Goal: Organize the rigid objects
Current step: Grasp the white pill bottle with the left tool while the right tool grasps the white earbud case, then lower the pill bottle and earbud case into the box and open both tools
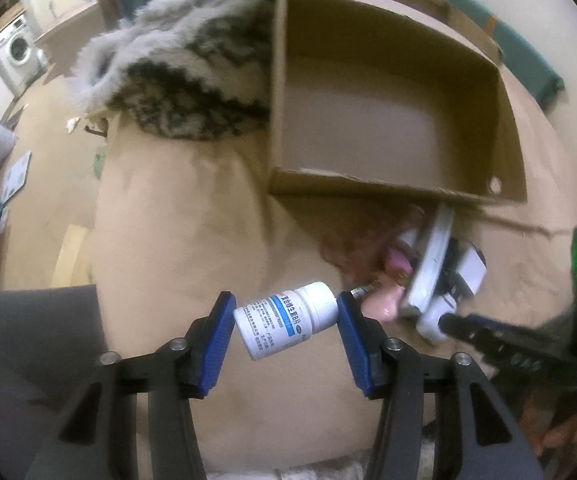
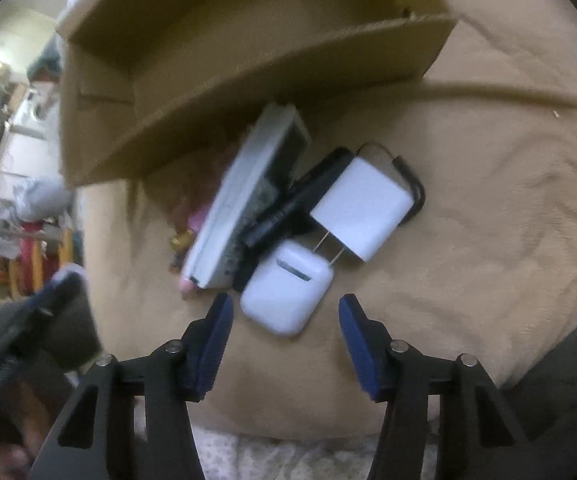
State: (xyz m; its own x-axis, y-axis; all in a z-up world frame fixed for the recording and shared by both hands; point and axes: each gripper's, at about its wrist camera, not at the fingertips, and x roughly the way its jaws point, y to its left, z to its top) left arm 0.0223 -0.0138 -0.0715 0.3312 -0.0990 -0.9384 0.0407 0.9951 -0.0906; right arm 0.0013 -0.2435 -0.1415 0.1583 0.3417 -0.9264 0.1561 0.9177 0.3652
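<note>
A small white plastic pill bottle with a blue-printed label (image 1: 284,320) sits crosswise between the blue pads of the left gripper (image 1: 286,318), its white cap against the right pad and its base against the left one; the jaws are about half closed and pinch it end to end above the tan cloth surface (image 1: 176,216).

The right gripper (image 2: 286,312) points down at a white rounded earbud case (image 2: 286,298) lying on the same cloth. Its jaws stand partly spread on either side of the case, and the pads do not touch it.

Just beyond the case lie a white square wall charger with two metal prongs (image 2: 362,204), a black slim device (image 2: 288,204) and a white-framed flat gadget (image 2: 244,200) leaning on the pile, with something pink (image 2: 198,216) half hidden beneath.

Behind the pile, an open brown cardboard box (image 1: 504,120) rests on the cloth, its inside bare. A grey and black fluffy fabric (image 1: 192,60) lies against the box's left wall.
</note>
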